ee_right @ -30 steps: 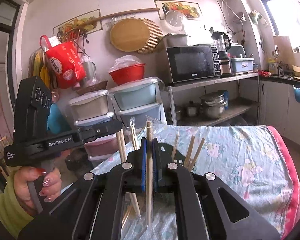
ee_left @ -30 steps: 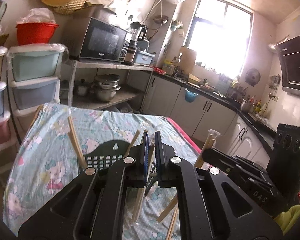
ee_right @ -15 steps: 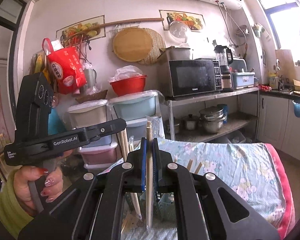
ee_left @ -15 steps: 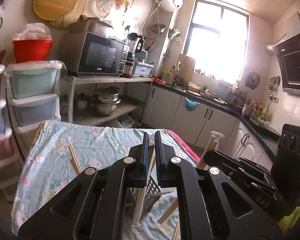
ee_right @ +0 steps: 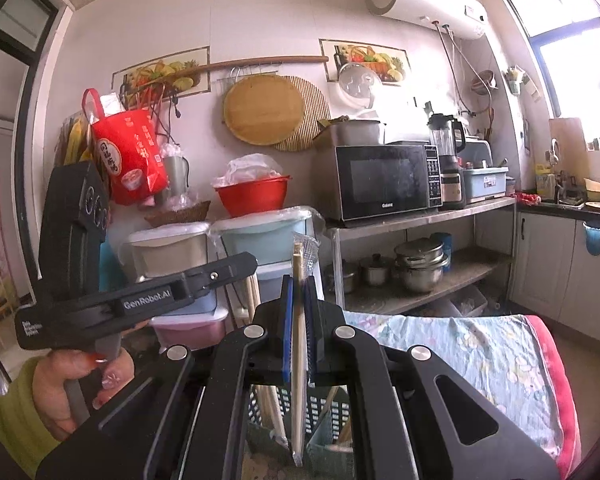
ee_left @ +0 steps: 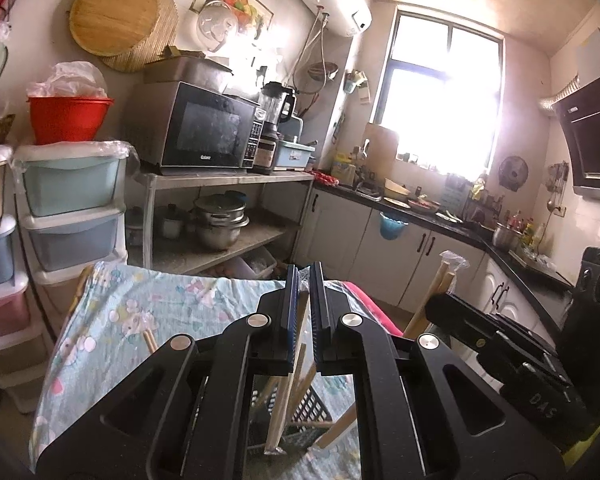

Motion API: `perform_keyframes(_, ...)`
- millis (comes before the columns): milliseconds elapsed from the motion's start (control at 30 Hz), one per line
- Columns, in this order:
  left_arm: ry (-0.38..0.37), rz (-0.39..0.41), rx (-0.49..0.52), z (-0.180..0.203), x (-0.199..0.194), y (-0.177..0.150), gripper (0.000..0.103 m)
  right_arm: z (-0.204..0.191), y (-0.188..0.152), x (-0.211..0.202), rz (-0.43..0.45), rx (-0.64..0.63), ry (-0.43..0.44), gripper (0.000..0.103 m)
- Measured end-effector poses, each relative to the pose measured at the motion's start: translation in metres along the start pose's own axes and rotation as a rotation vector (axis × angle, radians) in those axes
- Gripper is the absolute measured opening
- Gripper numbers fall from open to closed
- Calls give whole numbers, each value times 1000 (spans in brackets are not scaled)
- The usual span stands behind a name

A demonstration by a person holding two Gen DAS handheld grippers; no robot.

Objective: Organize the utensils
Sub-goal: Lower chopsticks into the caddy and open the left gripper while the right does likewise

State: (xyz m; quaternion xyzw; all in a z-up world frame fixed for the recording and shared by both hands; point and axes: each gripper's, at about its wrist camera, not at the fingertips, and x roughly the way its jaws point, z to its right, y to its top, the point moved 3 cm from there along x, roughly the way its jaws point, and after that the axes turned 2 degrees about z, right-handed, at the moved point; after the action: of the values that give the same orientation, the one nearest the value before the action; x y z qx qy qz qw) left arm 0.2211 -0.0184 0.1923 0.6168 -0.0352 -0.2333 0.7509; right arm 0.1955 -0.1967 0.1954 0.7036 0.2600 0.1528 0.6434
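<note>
Two grippers up over the table [ee_left: 112, 320], which wears a light-blue cartoon-print cloth w/ a pink edge. Behind it we see stacked plastic drawers [ee_left: 70, 208], a red bowl [ee_left: 69, 118] on top, a metal shelf w/ a microwave [ee_left: 202, 130] and steel pots [ee_left: 220, 220] below.

On the table, directly under both grippers, sits a dark mesh utensil basket [ee_left: 308, 408]; in the right wrist view it's at [ee_right: 320, 404], w/ several wooden chopsticks leaning inside it.

Left gripper [ee_left: 304, 312]: jaws nearly closed, pinching a wrapped chopstick pair [ee_left: 288, 392] that hangs tilted, its lower end down over the basket. We can't tell if the tip touches the basket floor.

Right gripper [ee_right: 298, 320]: jaws clamped narrow on another wrapped pair of chopsticks [ee_right: 298, 360], held upright, clear wrapper sticking out above the pads, lower end down at the basket opening.

In the right wrist view the left unit sits just left of ours, held by a hand [ee_right: 72, 384] w/ painted nails, green sleeve.
</note>
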Motion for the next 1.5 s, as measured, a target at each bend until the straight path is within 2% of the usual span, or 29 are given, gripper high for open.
perform_keyframes(400, 57, 37, -3, -13, 13, 4, 3, 8, 8, 22, 33, -16, -49, 6)
perform_keyframes(1000, 68, -20, -23, -24, 46, -26, 4, 36, -27, 46, 3, 43, -103, 6)
perform_keyframes(1500, 82, -87, -30, -33, 63, -54, 4, 44, -53, 57, -75, 80, -114, 7)
